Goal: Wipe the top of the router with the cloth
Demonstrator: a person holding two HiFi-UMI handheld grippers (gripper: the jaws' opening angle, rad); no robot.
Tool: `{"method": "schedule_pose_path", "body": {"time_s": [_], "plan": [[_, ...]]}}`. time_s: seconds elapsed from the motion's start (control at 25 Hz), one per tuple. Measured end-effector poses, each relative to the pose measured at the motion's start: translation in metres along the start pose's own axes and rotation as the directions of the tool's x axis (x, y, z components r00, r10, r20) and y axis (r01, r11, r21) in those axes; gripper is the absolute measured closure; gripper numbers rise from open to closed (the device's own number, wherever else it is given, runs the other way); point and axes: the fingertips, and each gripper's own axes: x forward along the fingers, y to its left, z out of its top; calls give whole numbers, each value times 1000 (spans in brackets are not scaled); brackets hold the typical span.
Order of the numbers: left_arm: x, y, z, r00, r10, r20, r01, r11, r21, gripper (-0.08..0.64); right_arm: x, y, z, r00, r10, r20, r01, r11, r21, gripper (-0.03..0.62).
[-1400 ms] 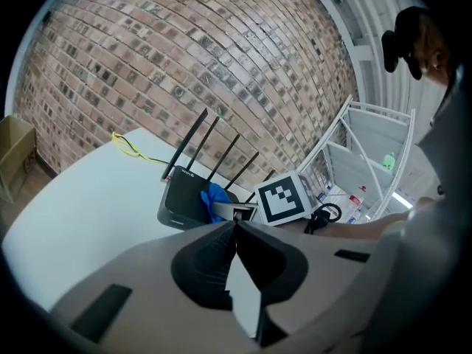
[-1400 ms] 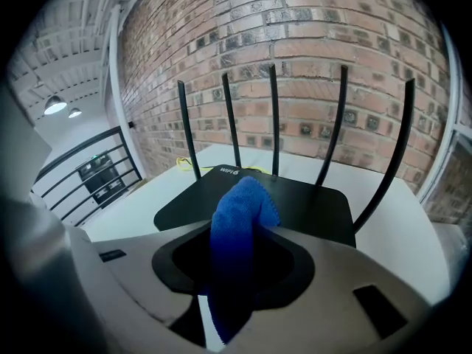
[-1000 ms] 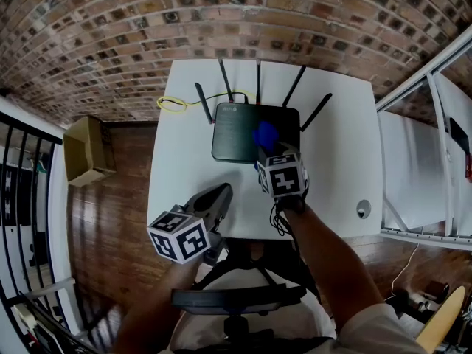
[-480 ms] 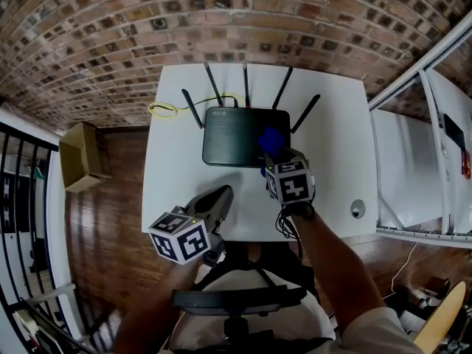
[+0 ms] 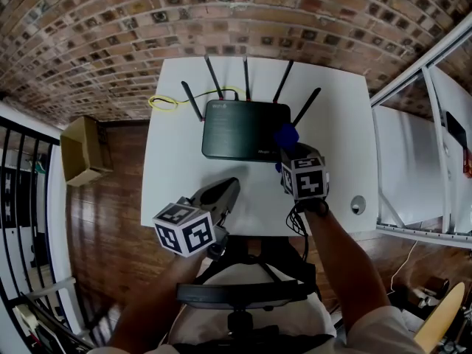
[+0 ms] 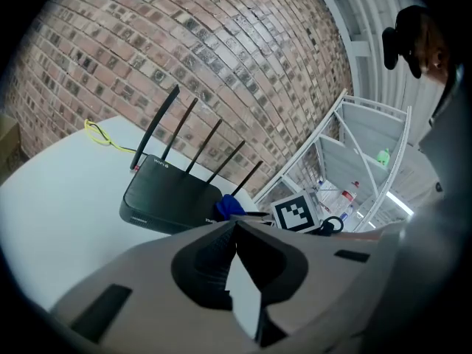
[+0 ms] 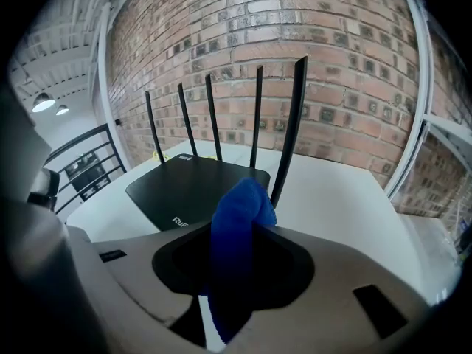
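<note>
We are looking at one black router (image 5: 240,130) that is sitting flat toward the far edge of the white bench (image 5: 177,183), near the brick wall (image 5: 110,35). Five thin antennas (image 5: 245,76) are rising along its back and sides, fanning outward. One yellow cable (image 5: 164,103) is curling on the bench just beside the router's far left corner.

One blue cloth (image 5: 286,134) is bunching at the router's near right corner, by the rightmost antenna. We are clamping it in the right gripper (image 5: 287,153). In the right gripper view the jaws are closing on the cloth (image 7: 234,249), and its rounded top is sticking up past the jaw tips, in front of the router (image 7: 192,186). We cannot tell whether the cloth is touching the router's top.

We are holding the left gripper (image 5: 230,186) over the near part of the bench, well apart from the router. Its jaws are pressing together with nothing between them, as the left gripper view shows (image 6: 236,231).

One small round fitting (image 5: 358,206) is lying on the bench near its right edge. One cardboard box (image 5: 85,150) is standing on the wooden floor (image 5: 103,220) to the left of the bench.
</note>
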Motion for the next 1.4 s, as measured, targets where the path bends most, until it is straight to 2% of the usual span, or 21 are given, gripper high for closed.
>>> {"method": "schedule_pose_path", "body": {"time_s": [0.48,0.64,0.92,1.16,1.28,1.4], "plan": [[5,-12,-5,1000,-10,-18,11,1000,13,534,-6,-19,-14,1000,-4,-18,3,999,-36,449],[4,-15,-5,1000,-13,-20,13,1000,21,534,-17,-37,-20,999,-35,-23,35,999,7,449],[-2,-20,-3,1000,-30,-4,31,999,24,534,-55,-42,0,992,11,125,-26,993,112,449],[-16,-29,1,998,-55,18,55,998,13,534,-94,-23,27,960,82,269,-130,978,164,449],[-24,-32,3,997,-65,30,65,998,9,534,-110,-6,38,937,144,319,-209,961,180,449],[-34,-33,5,996,-74,42,73,997,6,534,-123,7,41,925,165,343,-239,953,187,449]]}}
